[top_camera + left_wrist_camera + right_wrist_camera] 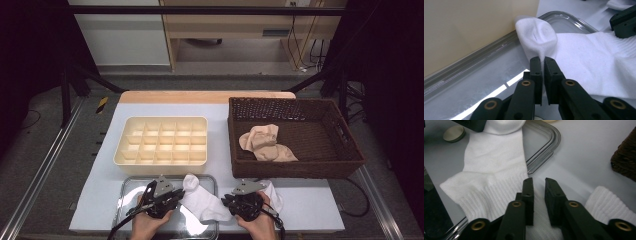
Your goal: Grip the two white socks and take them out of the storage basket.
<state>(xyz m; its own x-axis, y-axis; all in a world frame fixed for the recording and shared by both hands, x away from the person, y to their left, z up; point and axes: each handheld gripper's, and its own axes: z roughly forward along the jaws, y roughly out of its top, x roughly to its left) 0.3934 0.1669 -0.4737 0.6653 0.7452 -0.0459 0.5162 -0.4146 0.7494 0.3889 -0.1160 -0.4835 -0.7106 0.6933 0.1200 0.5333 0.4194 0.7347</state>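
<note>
Nearest the high camera, two hands come in from the bottom edge, each with one gripper: the left gripper (159,200) and the right gripper (243,202), both at the glass tray (131,186), which is the landmark here.

Counted: one glass tray, one cream divider box (161,140) just behind the tray, one brown wicker basket (295,137) to the tray's right holding two beige socks (266,143), and two white socks.

The first white sock (201,200) is plain, clean white knit with a ribbed cuff and a rounded toe. It lies flat across the tray's right half, toe toward the divider box, cuff hanging over the tray's right rim onto the table. The second white sock (610,206) lies on the table just right of the tray, beside the right gripper.

In the left gripper view, the jaws are pressed together on a pinched fold of the first sock's toe (537,37), the cloth drawn up between the pads. In the right gripper view, the jaws stand slightly apart over the ribbed cuff (499,192), the cloth lying between them; whether the pads press it, I cannot tell.
</note>
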